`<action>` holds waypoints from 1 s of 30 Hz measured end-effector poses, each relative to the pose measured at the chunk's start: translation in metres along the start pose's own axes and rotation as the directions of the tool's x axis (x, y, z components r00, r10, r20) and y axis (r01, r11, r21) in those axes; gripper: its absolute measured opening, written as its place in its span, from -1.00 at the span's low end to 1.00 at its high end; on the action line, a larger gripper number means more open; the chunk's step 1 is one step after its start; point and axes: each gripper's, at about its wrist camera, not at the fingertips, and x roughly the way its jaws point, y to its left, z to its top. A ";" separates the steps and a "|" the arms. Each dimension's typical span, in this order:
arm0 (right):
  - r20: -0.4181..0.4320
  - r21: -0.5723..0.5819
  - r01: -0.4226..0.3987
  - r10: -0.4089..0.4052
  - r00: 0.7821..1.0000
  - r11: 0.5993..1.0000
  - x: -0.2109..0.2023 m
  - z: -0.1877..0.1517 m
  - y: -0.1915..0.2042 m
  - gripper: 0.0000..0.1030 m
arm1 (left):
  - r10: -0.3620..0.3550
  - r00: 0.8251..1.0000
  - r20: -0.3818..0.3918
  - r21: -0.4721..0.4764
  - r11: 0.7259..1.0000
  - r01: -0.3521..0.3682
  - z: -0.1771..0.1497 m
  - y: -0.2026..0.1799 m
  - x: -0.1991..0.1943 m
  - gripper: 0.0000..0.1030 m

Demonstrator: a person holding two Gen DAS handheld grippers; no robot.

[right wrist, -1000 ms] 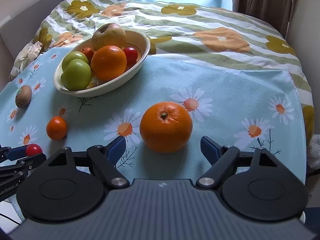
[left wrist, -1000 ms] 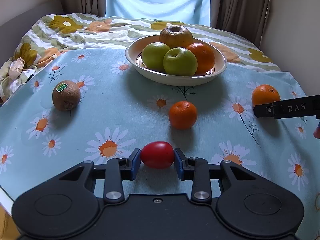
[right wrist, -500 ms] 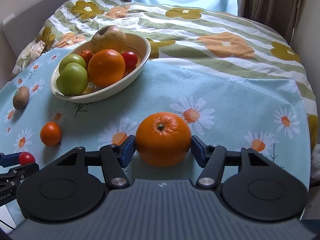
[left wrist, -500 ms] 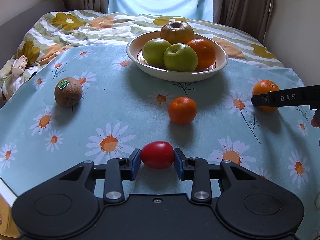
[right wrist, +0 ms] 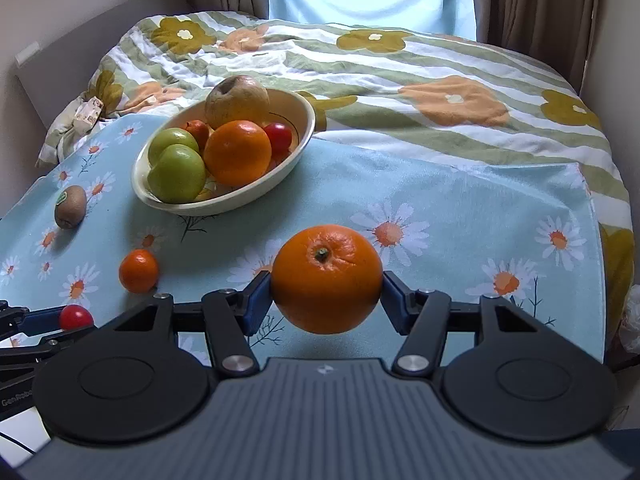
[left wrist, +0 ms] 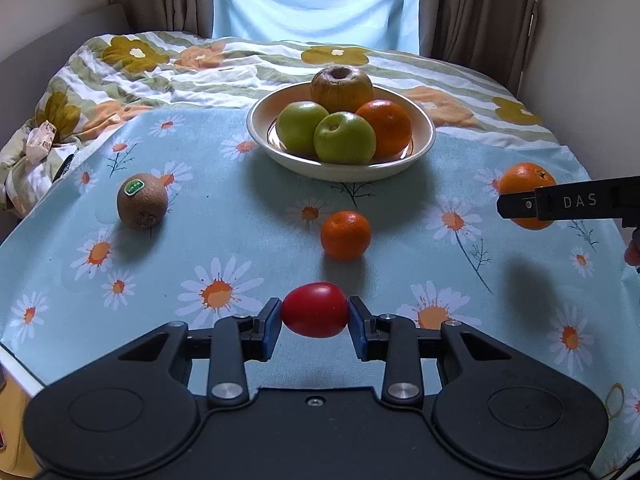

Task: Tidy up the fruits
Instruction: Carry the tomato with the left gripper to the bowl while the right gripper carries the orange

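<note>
Left wrist view: your left hand-held gripper (left wrist: 315, 317) clamps a red tomato (left wrist: 315, 310), lifted clear of the daisy cloth (left wrist: 248, 248), short of the fruit bowl (left wrist: 420, 152). Right wrist view: your right hand-held gripper (right wrist: 326, 295), having just narrowed, grips a large orange (right wrist: 327, 278) above the cloth, bowl (right wrist: 256, 196) beyond at left.

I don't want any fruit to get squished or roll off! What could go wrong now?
The bowl already looks full, so the big orange held in the right gripper might roll back out. The small red tomato pinched in the left gripper looks soft and could squash or slip. Both grippers may head for the bowl at once and bump. The kiwi and small orange could get nudged.
</note>
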 end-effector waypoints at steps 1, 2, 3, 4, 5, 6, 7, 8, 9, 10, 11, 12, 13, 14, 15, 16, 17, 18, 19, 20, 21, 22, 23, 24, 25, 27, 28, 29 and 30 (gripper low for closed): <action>0.004 0.001 -0.003 0.003 1.000 1.000 -0.005 0.001 0.002 0.42 | -0.003 1.000 0.007 0.002 1.000 0.003 0.002 0.000 -0.005 -0.24; 0.008 0.001 -0.005 0.005 1.000 1.000 -0.009 0.002 0.004 0.42 | -0.006 1.000 0.014 0.004 1.000 0.006 0.003 0.000 -0.010 -0.24; 0.014 0.000 -0.009 0.009 1.000 1.000 -0.014 0.003 0.007 0.42 | -0.008 1.000 0.023 0.009 1.000 0.008 0.005 -0.001 -0.015 -0.24; 0.021 -0.004 -0.013 0.013 1.000 1.000 -0.019 0.003 0.010 0.42 | -0.009 0.999 0.031 0.015 1.000 0.008 0.006 -0.001 -0.020 -0.24; 0.027 -0.006 -0.017 0.017 0.999 1.000 -0.024 0.005 0.014 0.42 | -0.011 0.999 0.039 0.019 1.000 0.010 0.008 -0.001 -0.025 -0.24; 0.034 -0.008 -0.019 0.019 0.999 1.000 -0.028 0.006 0.017 0.42 | -0.013 0.999 0.047 0.021 1.000 0.012 0.009 -0.001 -0.029 -0.24; 0.042 -0.011 -0.021 0.021 0.999 1.000 -0.033 0.008 0.020 0.42 | -0.015 0.998 0.060 0.024 1.000 0.014 0.012 0.000 -0.034 -0.24; 0.048 -0.014 -0.022 0.023 0.999 1.000 -0.037 0.010 0.022 0.42 | -0.016 0.998 0.069 0.026 1.000 0.014 0.014 0.001 -0.037 -0.24; 0.054 -0.016 -0.023 0.024 0.998 1.000 -0.041 0.012 0.025 0.42 | -0.016 0.997 0.077 0.027 1.000 0.014 0.016 0.002 -0.041 -0.24; 0.059 -0.018 -0.023 0.025 0.998 1.000 -0.044 0.015 0.029 0.42 | -0.018 0.996 0.088 0.027 1.000 0.016 0.020 0.004 -0.044 -0.24; 0.063 -0.019 -0.024 0.025 0.998 1.000 -0.047 0.017 0.032 0.42 | -0.019 0.995 0.097 0.028 0.999 0.017 0.023 0.005 -0.047 -0.24; 0.068 -0.020 -0.025 0.026 0.997 0.999 -0.050 0.020 0.035 0.42 | -0.020 0.994 0.105 0.029 0.999 0.017 0.027 0.007 -0.050 -0.24; 0.073 -0.020 -0.025 0.027 0.997 0.999 -0.053 0.023 0.037 0.42 | -0.021 0.993 0.115 0.030 0.999 0.017 0.031 0.009 -0.052 -0.24; 0.077 -0.020 -0.027 0.028 0.997 0.999 -0.055 0.026 0.039 0.42 | -0.022 0.992 0.122 0.030 0.999 0.018 0.035 0.011 -0.054 -0.24; 0.081 -0.020 -0.027 0.029 0.996 0.999 -0.057 0.029 0.041 0.42 | -0.024 0.991 0.132 0.031 0.999 0.020 0.039 0.014 -0.057 -0.24; 0.086 -0.019 -0.027 0.029 0.996 0.999 -0.059 0.032 0.044 0.42 | -0.027 0.990 0.139 0.033 0.999 0.022 0.043 0.016 -0.058 -0.24; 0.090 -0.019 -0.026 0.027 0.996 0.999 -0.060 0.035 0.046 0.42 | -0.030 0.989 0.146 0.037 0.999 0.024 0.048 0.018 -0.060 -0.24; 0.093 -0.019 -0.024 0.025 0.995 1.000 -0.062 0.038 0.050 0.42 | -0.033 0.988 0.152 0.042 0.999 0.027 0.052 0.020 -0.061 -0.24; 0.098 -0.017 -0.022 0.023 0.995 1.000 -0.063 0.042 0.053 0.42 | -0.038 0.987 0.158 0.046 0.998 0.031 0.057 0.023 -0.061 -0.24; 0.102 -0.015 -0.020 0.022 0.995 1.000 -0.064 0.044 0.056 0.42 | -0.042 0.986 0.164 0.051 0.998 0.034 0.062 0.025 -0.062 -0.24; 0.106 -0.013 -0.018 0.020 0.994 1.000 -0.065 0.047 0.060 0.42 | -0.046 0.985 0.168 0.054 0.998 0.038 0.067 0.028 -0.062 -0.24; 0.111 -0.011 -0.016 0.017 0.994 1.000 -0.066 0.050 0.064 0.42 | -0.053 0.984 0.172 0.057 0.997 0.043 0.072 0.031 -0.062 -0.24; 0.114 -0.008 -0.014 0.014 0.993 1.000 -0.067 0.053 0.067 0.42 | -0.058 0.982 0.177 0.060 0.997 0.048 0.076 0.034 -0.062 -0.24; 0.117 -0.005 -0.009 0.010 0.993 1.000 -0.067 0.056 0.070 0.42 | -0.062 0.982 0.181 0.064 0.997 0.051 0.081 0.036 -0.061 -0.24; 0.118 -0.001 -0.005 0.005 0.993 1.000 -0.066 0.060 0.072 0.42 | -0.067 0.981 0.183 0.069 0.996 0.056 0.086 0.040 -0.060 -0.24; 0.121 0.011 0.001 -0.002 0.993 1.000 -0.065 0.066 0.078 0.42 | -0.078 0.980 0.183 0.075 0.995 0.065 0.095 0.045 -0.056 -0.24; 0.123 0.016 0.005 -0.007 0.992 1.000 -0.062 0.070 0.081 0.42 | -0.083 0.980 0.183 0.080 0.994 0.070 0.100 0.049 -0.054 -0.24; 0.123 0.022 0.009 -0.012 0.992 1.000 -0.060 0.073 0.083 0.42 | -0.087 0.980 0.181 0.085 0.994 0.073 0.105 0.051 -0.052 -0.24; 0.123 0.031 0.013 -0.017 0.992 0.999 -0.057 0.077 0.086 0.42 | -0.093 0.979 0.180 0.092 0.993 0.077 0.110 0.055 -0.049 -0.24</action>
